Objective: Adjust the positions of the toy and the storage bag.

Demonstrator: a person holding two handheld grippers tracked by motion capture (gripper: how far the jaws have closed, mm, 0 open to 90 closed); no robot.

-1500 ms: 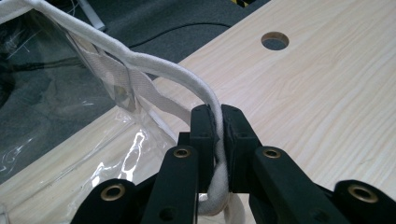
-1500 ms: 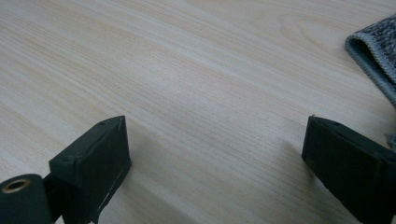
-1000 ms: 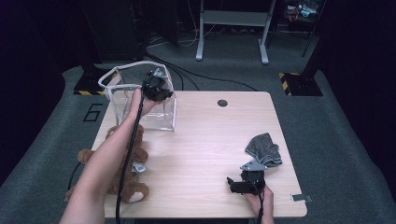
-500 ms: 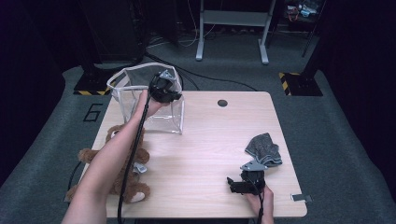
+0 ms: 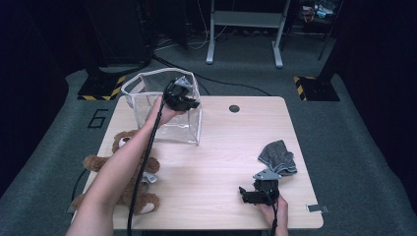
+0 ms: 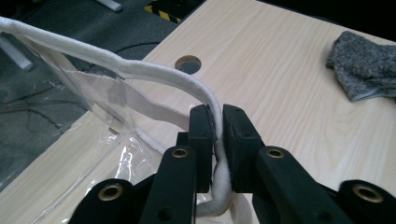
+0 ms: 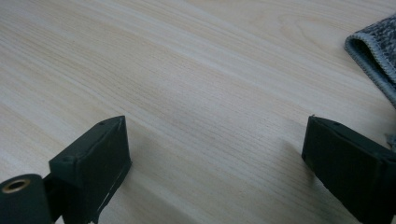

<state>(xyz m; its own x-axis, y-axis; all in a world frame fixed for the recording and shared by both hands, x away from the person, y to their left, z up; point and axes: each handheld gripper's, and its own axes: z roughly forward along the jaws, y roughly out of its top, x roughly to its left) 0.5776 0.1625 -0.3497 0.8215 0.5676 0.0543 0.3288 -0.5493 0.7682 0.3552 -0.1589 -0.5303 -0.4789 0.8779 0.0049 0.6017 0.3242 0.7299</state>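
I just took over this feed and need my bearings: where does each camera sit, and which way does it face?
High view: above the person's side, looking forward and down at the table; both forearms show.
Left gripper view: on the left gripper, facing the clear bag's white rim between its jaws.
Right gripper view: on the right gripper, jaws open over bare wood.
All show the grey cloth.
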